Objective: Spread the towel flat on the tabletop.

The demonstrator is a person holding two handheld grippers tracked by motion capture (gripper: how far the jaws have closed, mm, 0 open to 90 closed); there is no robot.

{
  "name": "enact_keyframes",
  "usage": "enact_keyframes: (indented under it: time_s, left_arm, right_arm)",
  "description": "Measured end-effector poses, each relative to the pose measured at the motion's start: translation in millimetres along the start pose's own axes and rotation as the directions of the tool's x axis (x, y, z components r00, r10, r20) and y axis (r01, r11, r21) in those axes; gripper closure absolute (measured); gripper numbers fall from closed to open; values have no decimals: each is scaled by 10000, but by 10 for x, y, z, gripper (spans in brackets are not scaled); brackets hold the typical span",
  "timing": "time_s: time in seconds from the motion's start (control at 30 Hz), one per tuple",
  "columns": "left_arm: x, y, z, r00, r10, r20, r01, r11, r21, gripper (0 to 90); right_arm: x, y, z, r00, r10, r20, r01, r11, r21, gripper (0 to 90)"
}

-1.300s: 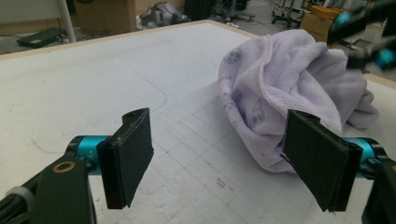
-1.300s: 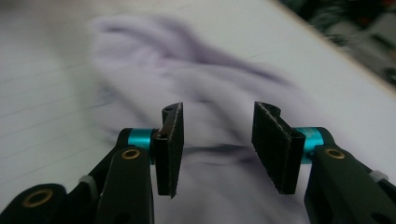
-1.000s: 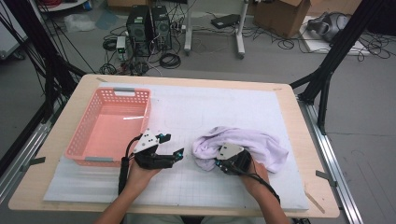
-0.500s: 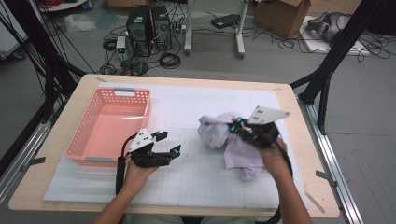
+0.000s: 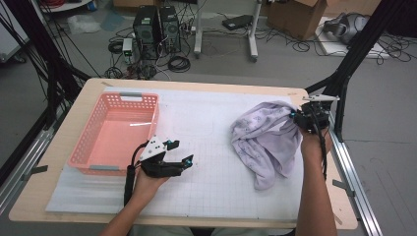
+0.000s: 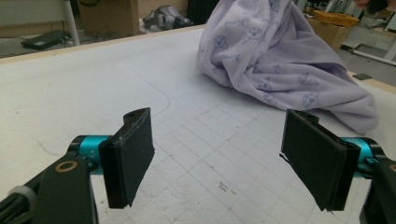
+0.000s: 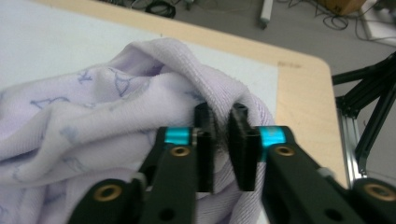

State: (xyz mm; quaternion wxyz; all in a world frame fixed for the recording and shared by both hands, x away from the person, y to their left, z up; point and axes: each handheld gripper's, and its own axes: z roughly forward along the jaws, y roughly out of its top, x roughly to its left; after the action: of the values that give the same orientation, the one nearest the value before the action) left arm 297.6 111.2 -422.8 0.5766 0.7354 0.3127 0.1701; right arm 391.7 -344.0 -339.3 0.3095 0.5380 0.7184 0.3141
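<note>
The right tool [image 7: 222, 135] pinches a fold of the lilac printed fleece cloth [image 5: 265, 140], lifted at the bench's far right, well away from the pink plastic basket [image 5: 93, 147], while the left tool [image 5: 178, 153], spread and empty, waits beside that basket; the cloth's transfer looks barely begun.

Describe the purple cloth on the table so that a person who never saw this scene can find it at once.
Start at the wooden table covered with a white gridded mat and go to its right side, opposite the pink plastic basket. There lies a crumpled pale lilac fleece cloth with small printed figures, one fold pinched and lifted by the right tool. It is the only soft, fabric thing on the table.
</note>
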Motion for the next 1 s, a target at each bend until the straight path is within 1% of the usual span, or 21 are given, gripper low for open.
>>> enact_keyframes:
  time_s: [0.1,0.2,0.27,0.3,0.37,0.4,0.43,0.47,0.5,0.53,0.57,0.6,0.63,0.7,0.73,0.77,0.87,0.9,0.93,0.97,1.0]
  left_arm:
    - [-1,-7,9,10000,-28,32,28,10000,20,252]
    - [-17,-6,13,10000,-8,79,8,10000,29,252]
    - [-15,-7,17,10000,0,91,-1,10000,32,253]
    - [-13,-9,23,10000,-27,92,27,10000,25,252]
    - [-8,-13,26,9999,-63,109,62,10000,66,252]
    - [-6,-15,30,9999,-75,93,74,10000,57,252]
    - [-5,-15,31,9999,-76,94,75,10000,59,253]
    - [-5,-15,29,9999,-88,65,87,10000,31,252]
    - [-6,-14,26,9999,-101,61,101,9999,32,252]
    - [-7,-13,23,9999,-117,51,117,9999,8,252]
    - [-2,-12,18,10000,-71,38,71,10000,21,253]
    - [1,-10,14,10000,-75,36,75,10000,-3,252]
    - [5,-11,11,10000,-71,0,71,10000,-17,253]
    - [19,-15,12,9999,-123,-18,123,9999,10,253]
    - [20,-17,15,9999,-120,-27,120,9999,-11,253]
    - [20,-17,16,9999,-117,-31,117,9999,-21,253]
    - [17,-14,14,10000,-72,-48,72,10000,-6,254]
    - [17,-13,12,9999,-121,-61,121,9999,-21,255]
    - [22,-10,9,9999,-84,-91,84,10000,-37,255]
    - [22,-9,4,9998,-136,-110,135,9999,-44,255]
    - [27,-6,-3,9998,-149,-110,148,9998,-99,255]
  right_arm:
    - [72,-62,7,9996,-234,-181,231,9996,-156,633]
    - [160,-92,-41,9973,-558,-478,541,9978,-375,589]
    - [262,-130,-66,9885,-719,-1327,675,9970,-374,565]
    - [337,-160,-62,9809,-882,-1732,861,9961,-193,544]
    - [540,-267,-23,9554,-1558,-2507,1634,9865,98,533]
    - [605,-311,3,9482,-1673,-2700,1784,9838,170,515]
    - [709,-388,66,9300,-1712,-3252,1921,9808,331,514]
    - [768,-432,116,9211,-1826,-3439,2106,9765,456,509]
    - [871,-486,213,9136,-2024,-3526,2541,9613,1067,491]
    - [952,-529,297,9064,-2185,-3616,2893,9447,1542,524]
    - [1024,-580,352,9004,-2421,-3615,3212,9304,1768,619]
    - [1071,-615,387,8979,-2589,-3559,3396,9220,1861,691]
    - [1125,-651,402,8983,-2620,-3527,3385,9245,1754,770]
    - [1169,-656,375,8966,-2718,-3496,3464,9224,1711,813]
    - [1187,-661,354,8921,-2640,-3666,3425,9244,1679,822]
    - [1198,-663,340,8835,-2544,-3934,3399,9259,1646,824]
    - [1333,-689,258,8398,-2300,-4917,3237,9393,1136,831]
    - [1405,-695,230,8110,-2037,-5484,3038,9478,973,832]
    - [1537,-700,193,7607,-1936,-6196,2973,9524,675,832]
    - [1670,-694,154,7172,-2076,-6652,3115,9494,395,832]
    - [1777,-688,114,6849,-2253,-6929,3248,9457,135,832]
